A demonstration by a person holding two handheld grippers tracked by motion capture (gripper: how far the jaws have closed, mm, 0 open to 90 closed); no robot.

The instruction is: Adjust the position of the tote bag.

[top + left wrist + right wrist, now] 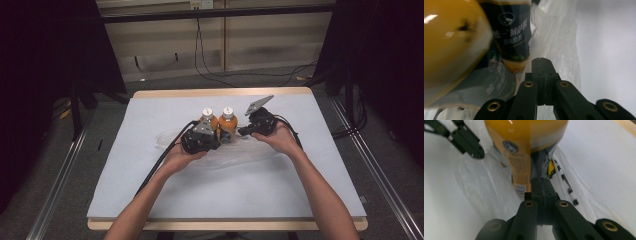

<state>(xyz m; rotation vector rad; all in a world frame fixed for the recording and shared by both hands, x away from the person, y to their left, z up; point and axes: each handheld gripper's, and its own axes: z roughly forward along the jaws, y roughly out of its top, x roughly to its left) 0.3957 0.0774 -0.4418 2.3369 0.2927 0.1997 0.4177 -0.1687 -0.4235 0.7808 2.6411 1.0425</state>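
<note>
Two bottles [220, 121] stand on a plastic bag [240, 152]; beside them, left gripper [541, 62] and right gripper [542, 183] have jaws pressed together, maybe pinching bag film.

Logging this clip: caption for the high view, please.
Person holds the left claw and right claw beside two orange bottles on clear plastic film atop a grey-covered table.

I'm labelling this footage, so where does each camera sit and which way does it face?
High view: above the person's side, facing forward and down on the white-covered table; forearms and both hand-held grippers show.
Left gripper view: rides the left hand-held gripper, facing two orange bottles with dark labels; shut black jaws show.
Right gripper view: rides the right hand-held gripper, facing one bottle; shut jaws show.
Shared: the clear plastic bag and the bottles.
</note>
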